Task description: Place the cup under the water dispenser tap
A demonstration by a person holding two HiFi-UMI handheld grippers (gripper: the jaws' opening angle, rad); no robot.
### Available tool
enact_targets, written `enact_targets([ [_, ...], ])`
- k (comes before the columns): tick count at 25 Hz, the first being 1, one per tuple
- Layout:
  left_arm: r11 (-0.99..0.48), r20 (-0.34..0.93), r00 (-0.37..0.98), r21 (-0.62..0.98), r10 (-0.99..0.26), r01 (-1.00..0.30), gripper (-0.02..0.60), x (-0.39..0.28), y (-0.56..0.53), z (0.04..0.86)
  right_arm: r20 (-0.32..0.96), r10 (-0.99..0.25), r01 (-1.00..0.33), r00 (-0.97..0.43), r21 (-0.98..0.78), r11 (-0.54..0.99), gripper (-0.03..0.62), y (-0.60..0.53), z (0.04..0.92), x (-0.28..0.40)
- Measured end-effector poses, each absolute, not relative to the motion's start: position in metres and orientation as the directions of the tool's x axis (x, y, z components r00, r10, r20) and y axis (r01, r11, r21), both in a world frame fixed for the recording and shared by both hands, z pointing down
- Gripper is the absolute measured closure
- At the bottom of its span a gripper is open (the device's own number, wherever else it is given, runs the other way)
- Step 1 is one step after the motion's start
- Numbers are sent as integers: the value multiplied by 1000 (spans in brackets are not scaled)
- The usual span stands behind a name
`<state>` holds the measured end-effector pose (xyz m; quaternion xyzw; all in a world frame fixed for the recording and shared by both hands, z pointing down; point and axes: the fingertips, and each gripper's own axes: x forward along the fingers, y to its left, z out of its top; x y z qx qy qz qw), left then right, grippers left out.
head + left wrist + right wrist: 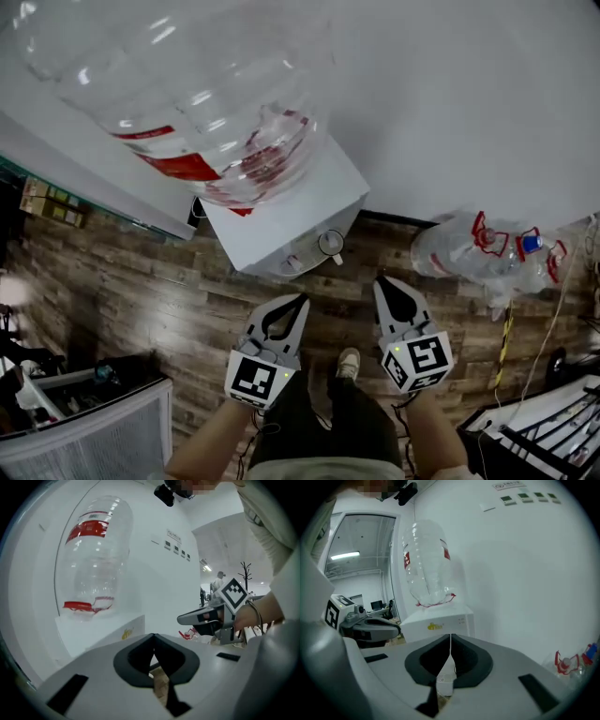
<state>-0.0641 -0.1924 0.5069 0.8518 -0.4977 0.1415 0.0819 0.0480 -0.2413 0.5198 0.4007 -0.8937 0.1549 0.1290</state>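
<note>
Both left gripper [302,300] and right gripper [383,281] hold tapered grey fingers [96,667] closed, empty, before the boxy white dispenser [286,217].

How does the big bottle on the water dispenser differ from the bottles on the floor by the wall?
The mounted bottle stands upside down, neck in the dispenser; the floor bottles lie on the wooden floor. The mounted bottle bears a red label; the floor bottles show red parts and one blue cap. Both are clear plastic.
</note>
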Motion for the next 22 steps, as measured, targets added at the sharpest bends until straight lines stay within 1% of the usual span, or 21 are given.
enact_targets([
  [5, -466, 293, 440, -21, -849, -885, 576, -68, -175, 444, 319, -676, -739, -664, -144, 658, 582, -218, 447, 55],
  [12, -475, 236, 451, -58, -861, -878, 575, -70, -151, 362, 272, -668, -714, -692, -122, 690, 586, -182, 363, 57],
  [22, -470, 174, 454, -66, -874, -880, 575, -72, -129, 279, 179, -655, -675, -734, -85, 733, 588, -143, 265, 51],
])
